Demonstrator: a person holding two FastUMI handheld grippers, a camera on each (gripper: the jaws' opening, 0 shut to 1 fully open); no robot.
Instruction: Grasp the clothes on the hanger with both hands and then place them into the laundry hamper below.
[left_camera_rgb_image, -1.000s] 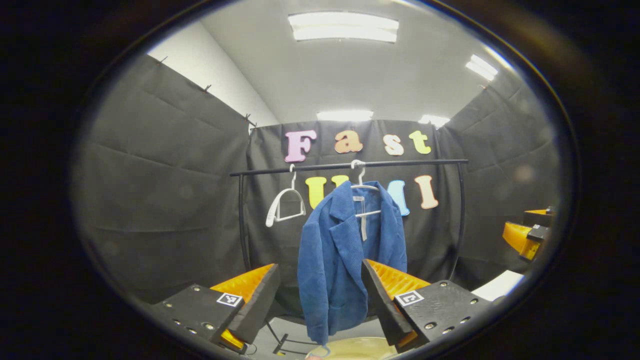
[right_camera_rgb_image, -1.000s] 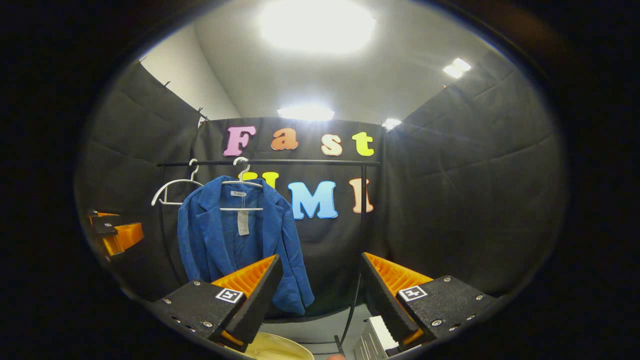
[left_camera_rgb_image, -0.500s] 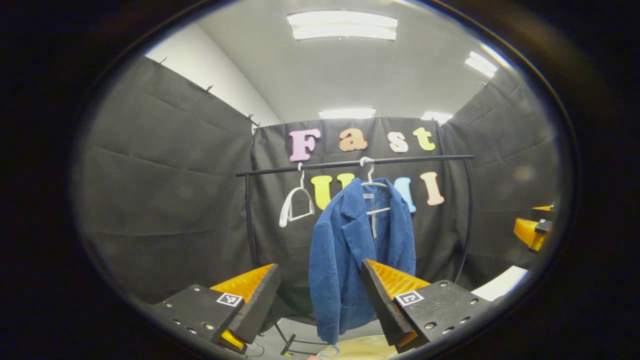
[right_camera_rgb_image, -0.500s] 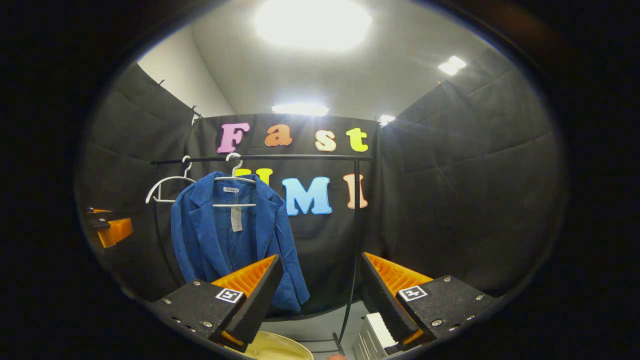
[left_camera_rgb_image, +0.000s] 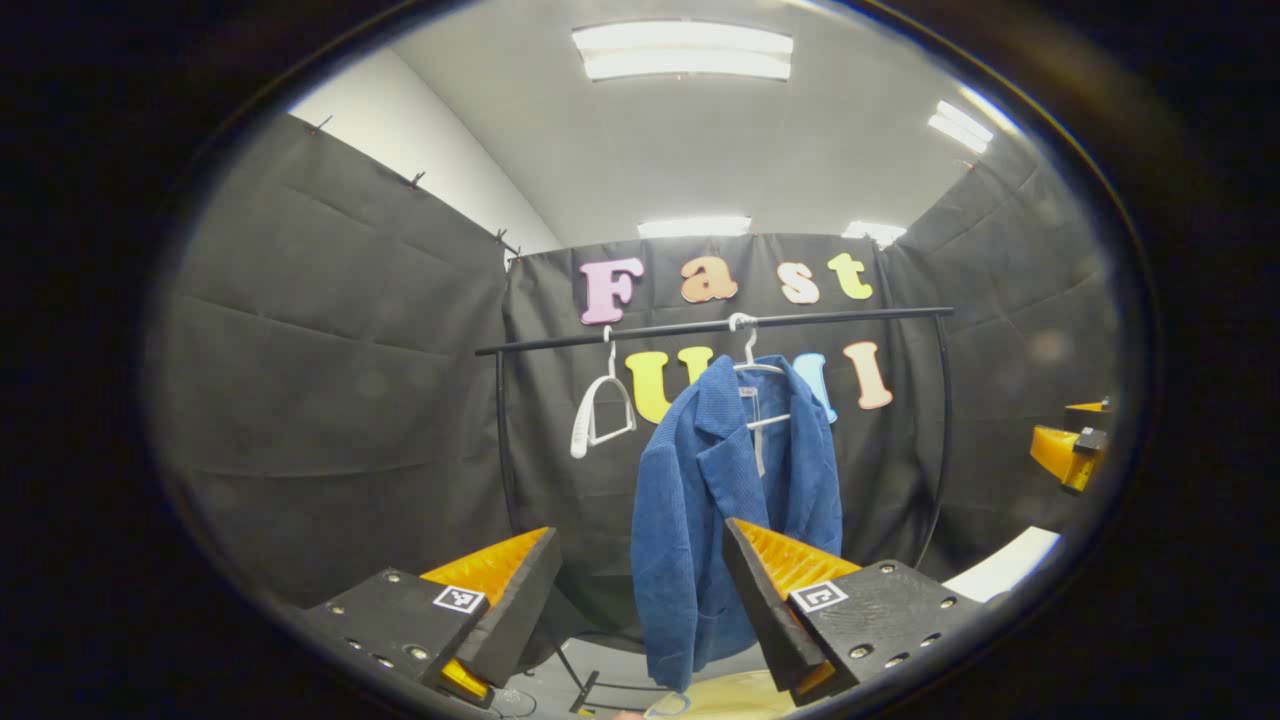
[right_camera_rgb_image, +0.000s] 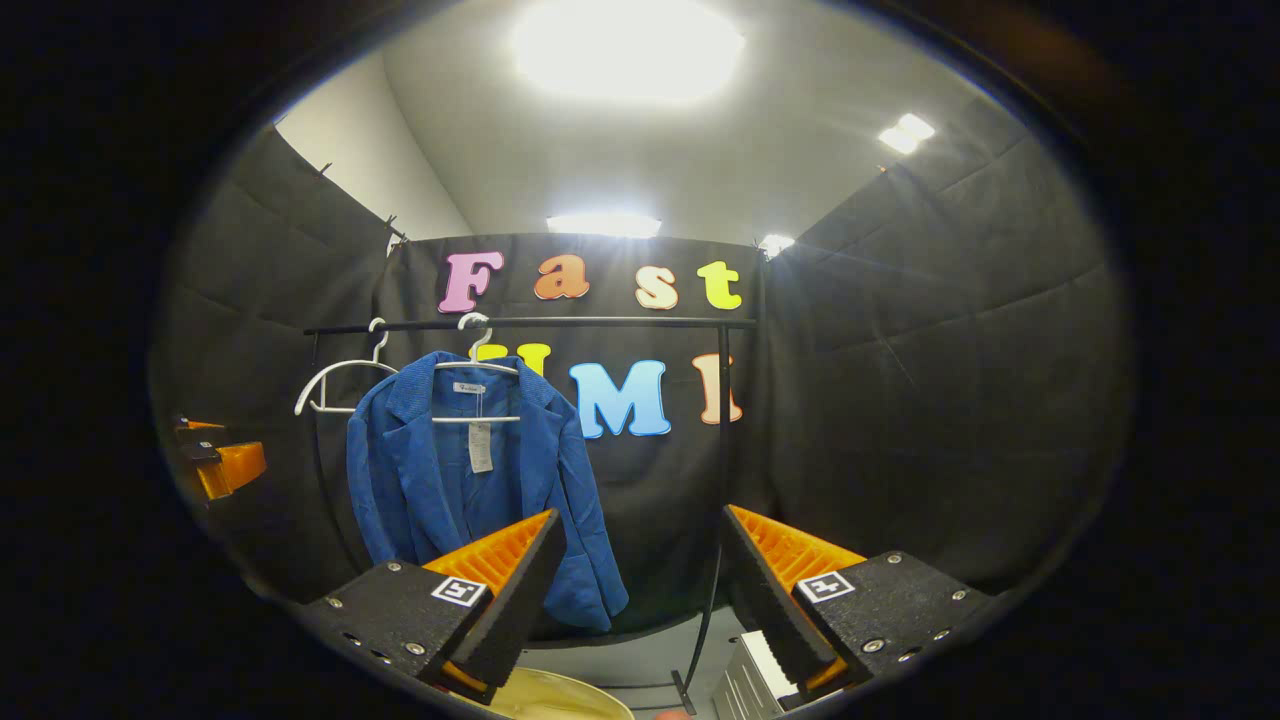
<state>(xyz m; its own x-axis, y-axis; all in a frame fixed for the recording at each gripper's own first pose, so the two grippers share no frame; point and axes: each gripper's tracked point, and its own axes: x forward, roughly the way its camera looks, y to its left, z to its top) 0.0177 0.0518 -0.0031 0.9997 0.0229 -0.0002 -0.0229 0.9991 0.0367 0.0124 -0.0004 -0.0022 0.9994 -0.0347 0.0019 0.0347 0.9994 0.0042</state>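
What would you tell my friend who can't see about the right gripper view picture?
A blue jacket hangs on a white hanger from a black rail, beside an empty hanger. The right gripper is open in front, touching nothing.

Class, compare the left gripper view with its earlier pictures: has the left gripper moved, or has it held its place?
Yes. The left gripper has swung leftward: the fixed rack rail and the blue jacket have drifted right in the left gripper view.

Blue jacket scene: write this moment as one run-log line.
phase: approach | blue jacket: on hanger | left gripper: open | right gripper: open
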